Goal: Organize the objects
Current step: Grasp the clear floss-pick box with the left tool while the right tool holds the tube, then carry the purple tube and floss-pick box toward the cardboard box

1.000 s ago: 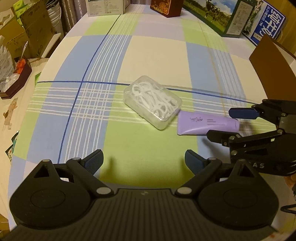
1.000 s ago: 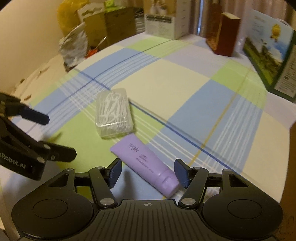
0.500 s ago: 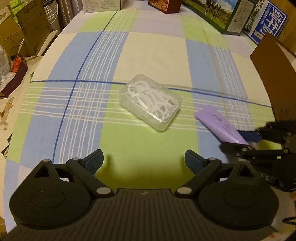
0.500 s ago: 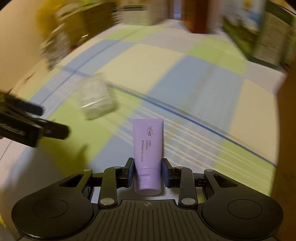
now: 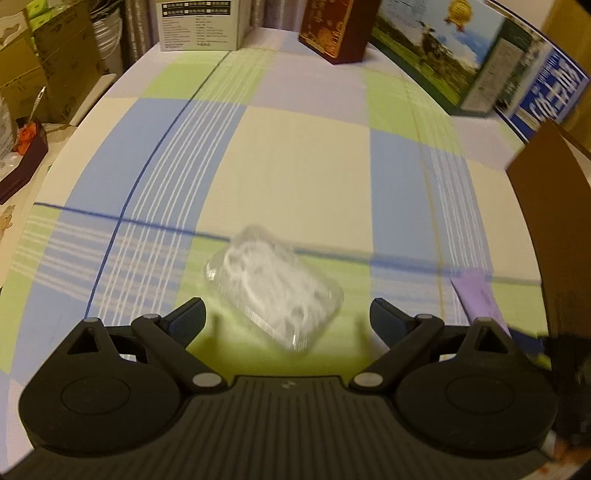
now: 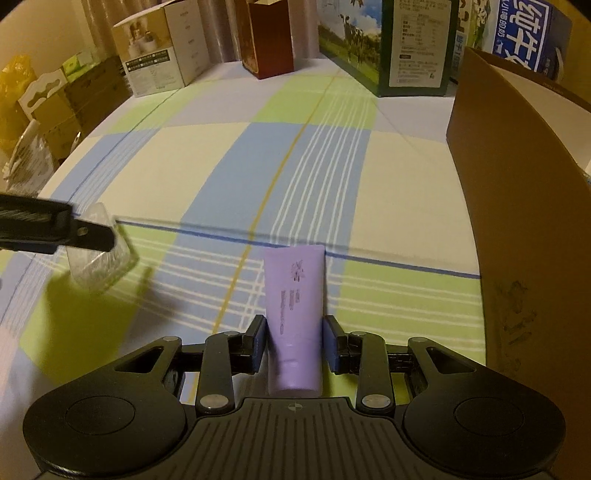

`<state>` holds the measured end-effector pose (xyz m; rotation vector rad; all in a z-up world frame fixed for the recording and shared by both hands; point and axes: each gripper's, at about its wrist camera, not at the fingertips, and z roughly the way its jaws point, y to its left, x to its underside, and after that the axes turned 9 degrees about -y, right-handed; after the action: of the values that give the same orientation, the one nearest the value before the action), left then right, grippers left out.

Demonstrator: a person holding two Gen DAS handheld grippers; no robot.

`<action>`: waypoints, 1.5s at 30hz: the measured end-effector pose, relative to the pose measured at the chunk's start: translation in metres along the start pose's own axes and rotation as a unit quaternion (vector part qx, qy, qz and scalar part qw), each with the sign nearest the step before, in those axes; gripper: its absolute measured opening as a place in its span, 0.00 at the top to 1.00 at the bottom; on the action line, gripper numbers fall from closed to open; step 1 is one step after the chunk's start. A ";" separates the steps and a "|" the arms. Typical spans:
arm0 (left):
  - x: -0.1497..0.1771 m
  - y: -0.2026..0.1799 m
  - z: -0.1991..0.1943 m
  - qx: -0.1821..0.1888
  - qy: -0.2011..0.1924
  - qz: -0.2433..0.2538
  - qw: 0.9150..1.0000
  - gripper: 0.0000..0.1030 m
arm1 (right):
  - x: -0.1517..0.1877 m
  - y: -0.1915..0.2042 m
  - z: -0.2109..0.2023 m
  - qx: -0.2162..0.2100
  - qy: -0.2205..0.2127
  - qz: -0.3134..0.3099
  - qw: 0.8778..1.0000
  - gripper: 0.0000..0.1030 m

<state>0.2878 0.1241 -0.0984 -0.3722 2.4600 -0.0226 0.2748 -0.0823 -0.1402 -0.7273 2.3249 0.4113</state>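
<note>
A purple tube (image 6: 295,288) points away along the checked tablecloth (image 6: 229,166), and my right gripper (image 6: 295,343) is shut on its cap end. Whether the tube rests on the cloth or is raised I cannot tell. A clear plastic box of white floss picks (image 5: 273,288) lies on the cloth between and just ahead of the wide-open fingers of my left gripper (image 5: 286,317); the pads do not touch it. The right wrist view shows the left gripper (image 6: 55,229) reaching over that box (image 6: 99,273). The tube (image 5: 476,295) shows blurred at the right of the left wrist view.
A tall brown cardboard box (image 6: 517,221) stands close on the right. At the table's back stand a white carton (image 6: 162,55), a dark red box (image 6: 269,40), a green milk carton (image 6: 399,44) and a blue one (image 6: 524,33). The left table edge drops to stacked cardboard boxes (image 5: 44,74).
My right gripper closed on the purple tube and turned it from slanting to pointing straight ahead. My left gripper moved forward until the floss box lay between its open fingers.
</note>
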 end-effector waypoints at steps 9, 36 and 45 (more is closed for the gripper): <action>-0.006 -0.002 0.032 -0.041 0.006 0.005 0.999 0.24 | -0.003 -0.003 0.003 -0.007 0.001 0.005 1.000 0.70; 0.092 -0.045 -0.042 0.069 0.046 0.126 0.989 0.49 | 0.069 -0.002 -0.073 -0.029 0.027 -0.005 0.999 0.71; 0.125 -0.088 -0.061 0.111 0.058 0.179 0.976 0.49 | 0.096 -0.022 -0.104 -0.023 0.030 0.014 0.999 0.71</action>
<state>0.1796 0.0011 -0.1158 0.1770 2.5695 -0.1693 0.1756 -0.1858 -0.1307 -0.7399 2.3911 0.4620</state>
